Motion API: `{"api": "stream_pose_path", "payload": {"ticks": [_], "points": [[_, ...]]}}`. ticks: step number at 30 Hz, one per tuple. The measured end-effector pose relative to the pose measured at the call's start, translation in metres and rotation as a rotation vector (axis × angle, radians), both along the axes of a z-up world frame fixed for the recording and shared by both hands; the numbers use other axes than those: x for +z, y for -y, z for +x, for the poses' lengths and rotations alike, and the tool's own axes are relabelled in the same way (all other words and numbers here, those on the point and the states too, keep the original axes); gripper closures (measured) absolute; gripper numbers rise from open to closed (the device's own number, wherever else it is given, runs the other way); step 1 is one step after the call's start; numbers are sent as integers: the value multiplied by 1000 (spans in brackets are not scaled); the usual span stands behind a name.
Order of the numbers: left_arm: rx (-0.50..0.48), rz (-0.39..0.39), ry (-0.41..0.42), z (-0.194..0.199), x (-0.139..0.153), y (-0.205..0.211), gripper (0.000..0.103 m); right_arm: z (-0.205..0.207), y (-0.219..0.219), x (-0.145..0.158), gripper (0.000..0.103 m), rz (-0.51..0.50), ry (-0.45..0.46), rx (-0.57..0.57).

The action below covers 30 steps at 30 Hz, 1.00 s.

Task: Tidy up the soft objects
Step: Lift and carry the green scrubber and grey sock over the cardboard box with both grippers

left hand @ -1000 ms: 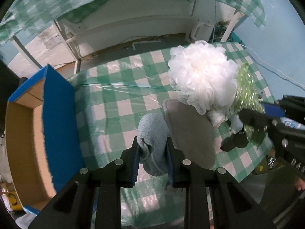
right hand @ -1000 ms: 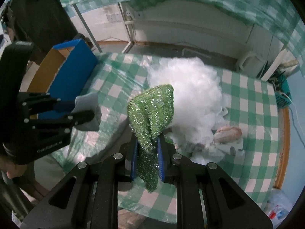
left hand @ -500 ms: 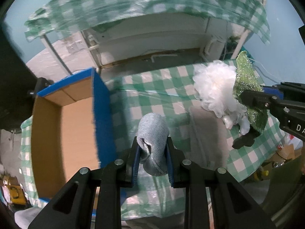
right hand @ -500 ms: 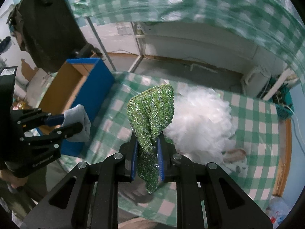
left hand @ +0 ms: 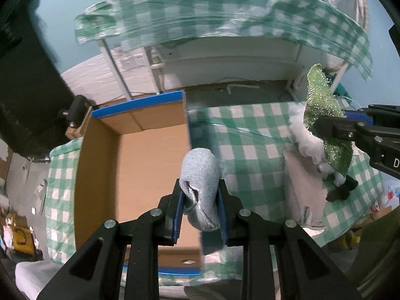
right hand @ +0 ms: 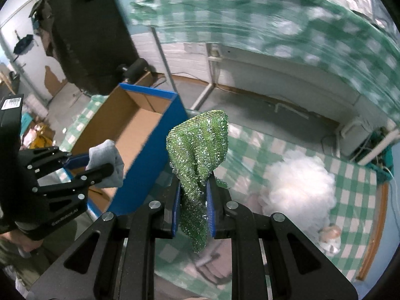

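Note:
My left gripper (left hand: 200, 195) is shut on a rolled grey sock (left hand: 201, 175) and hangs over the right wall of an open cardboard box (left hand: 150, 160) with blue outer sides. In the right wrist view the same sock (right hand: 107, 160) shows in the left gripper (right hand: 93, 166) beside the box (right hand: 140, 135). My right gripper (right hand: 193, 205) is shut on a glittery green cloth (right hand: 200, 147), held above the checked table, right of the box. That cloth (left hand: 325, 120) also shows at the right of the left wrist view. A white mesh pouf (right hand: 300, 190) lies on the table.
A green-and-white checked cloth (left hand: 250, 150) covers the table. A beige flat cloth (left hand: 302, 185) lies on it near a small dark item (left hand: 342, 190). A pale soft item (right hand: 330, 235) sits by the pouf. A second checked table (right hand: 275, 25) stands behind.
Both grippers have risen and swung left toward the box, each keeping its load. The box's inside has come fully into the left wrist view and the pouf has slid off to the right.

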<state>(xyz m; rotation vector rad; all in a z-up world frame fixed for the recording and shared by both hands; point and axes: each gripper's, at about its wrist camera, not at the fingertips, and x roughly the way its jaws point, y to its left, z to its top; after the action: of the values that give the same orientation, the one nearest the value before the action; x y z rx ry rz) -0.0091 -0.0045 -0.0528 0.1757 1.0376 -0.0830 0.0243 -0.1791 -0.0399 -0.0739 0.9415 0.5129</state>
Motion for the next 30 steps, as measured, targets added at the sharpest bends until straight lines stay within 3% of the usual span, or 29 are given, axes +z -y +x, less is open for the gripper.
{"api": "stream_pose_path", "payload": {"ticks": [17, 30], "points": [[153, 1, -16, 9, -13, -74, 78, 25, -99, -2, 87, 4, -20, 149], [229, 18, -43, 16, -29, -105, 78, 40, -157, -25, 87, -15, -71, 231]]}}
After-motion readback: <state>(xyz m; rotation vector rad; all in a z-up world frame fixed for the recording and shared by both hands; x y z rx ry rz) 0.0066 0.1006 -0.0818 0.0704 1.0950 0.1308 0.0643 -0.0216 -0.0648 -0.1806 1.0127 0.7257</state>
